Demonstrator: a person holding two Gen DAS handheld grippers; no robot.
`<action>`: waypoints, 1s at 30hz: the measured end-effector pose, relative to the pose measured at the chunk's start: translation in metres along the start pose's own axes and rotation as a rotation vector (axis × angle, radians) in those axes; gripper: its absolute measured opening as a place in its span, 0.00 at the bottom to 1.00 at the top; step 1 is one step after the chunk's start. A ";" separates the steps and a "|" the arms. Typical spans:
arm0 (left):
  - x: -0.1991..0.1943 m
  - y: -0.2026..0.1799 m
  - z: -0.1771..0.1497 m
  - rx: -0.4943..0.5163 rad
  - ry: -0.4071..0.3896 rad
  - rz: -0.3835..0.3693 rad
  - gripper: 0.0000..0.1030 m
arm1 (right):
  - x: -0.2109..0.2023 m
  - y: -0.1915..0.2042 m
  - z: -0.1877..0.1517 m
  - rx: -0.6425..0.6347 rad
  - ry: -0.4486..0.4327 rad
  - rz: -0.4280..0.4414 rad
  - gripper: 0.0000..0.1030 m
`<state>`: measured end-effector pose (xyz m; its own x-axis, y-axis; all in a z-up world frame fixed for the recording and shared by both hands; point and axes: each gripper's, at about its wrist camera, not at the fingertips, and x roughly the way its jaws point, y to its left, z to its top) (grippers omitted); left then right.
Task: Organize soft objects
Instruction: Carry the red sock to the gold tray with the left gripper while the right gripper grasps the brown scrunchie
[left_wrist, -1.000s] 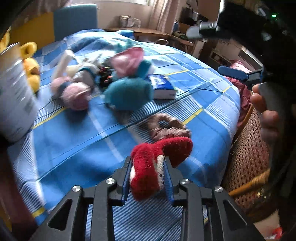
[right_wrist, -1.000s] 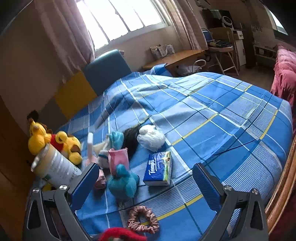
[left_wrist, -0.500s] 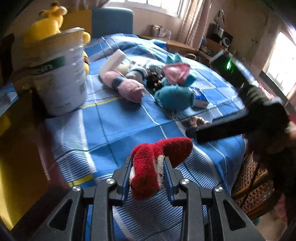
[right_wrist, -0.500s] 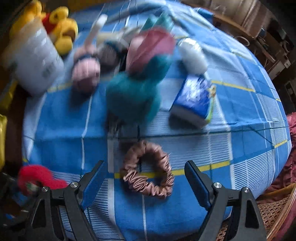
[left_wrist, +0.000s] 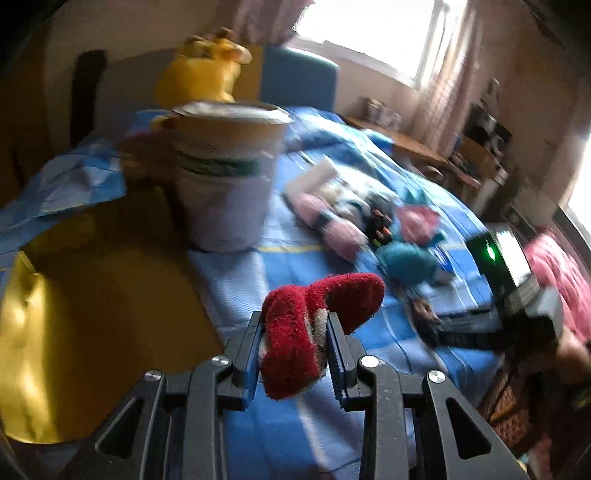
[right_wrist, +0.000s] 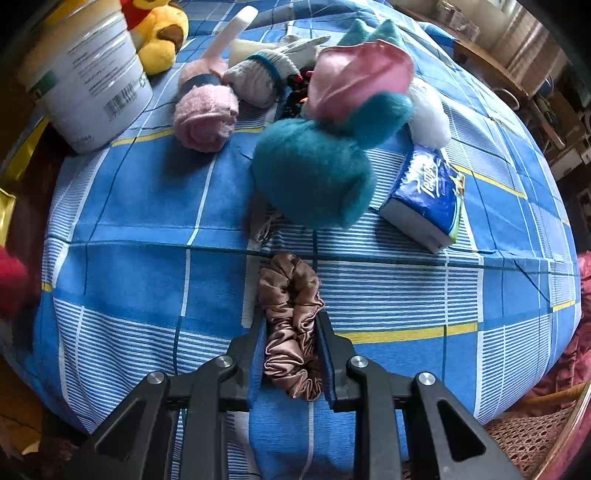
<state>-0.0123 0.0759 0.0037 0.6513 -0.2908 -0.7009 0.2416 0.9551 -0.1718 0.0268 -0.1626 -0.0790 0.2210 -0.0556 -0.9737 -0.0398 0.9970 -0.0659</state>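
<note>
Over the blue checked bedspread, the left gripper clamps a fluffy red sock; the right gripper is closed around a brown satin scrunchie lying near the teal plush toy.

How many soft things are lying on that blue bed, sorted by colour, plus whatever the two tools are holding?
Red: 1, the red sock
Brown: 1, the satin scrunchie
Pink: 1, the rolled pink sock
Grey: 1, the rolled grey sock
Teal and pink: 1, the teal plush toy
White: 1, the white fluffy ball
Yellow: 1, the yellow bear plush
Total: 7
</note>
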 end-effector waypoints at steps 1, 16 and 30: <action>-0.003 0.005 0.002 -0.010 -0.009 0.027 0.31 | 0.003 -0.003 0.003 -0.003 0.001 -0.002 0.26; 0.016 0.109 0.024 -0.264 0.069 0.235 0.31 | -0.003 0.015 0.002 -0.039 -0.010 -0.027 0.26; 0.082 0.177 0.066 -0.392 0.155 0.289 0.34 | -0.006 0.018 0.000 -0.050 -0.021 -0.030 0.26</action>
<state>0.1314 0.2175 -0.0380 0.5299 -0.0278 -0.8476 -0.2406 0.9535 -0.1817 0.0248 -0.1441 -0.0748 0.2433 -0.0840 -0.9663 -0.0818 0.9909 -0.1067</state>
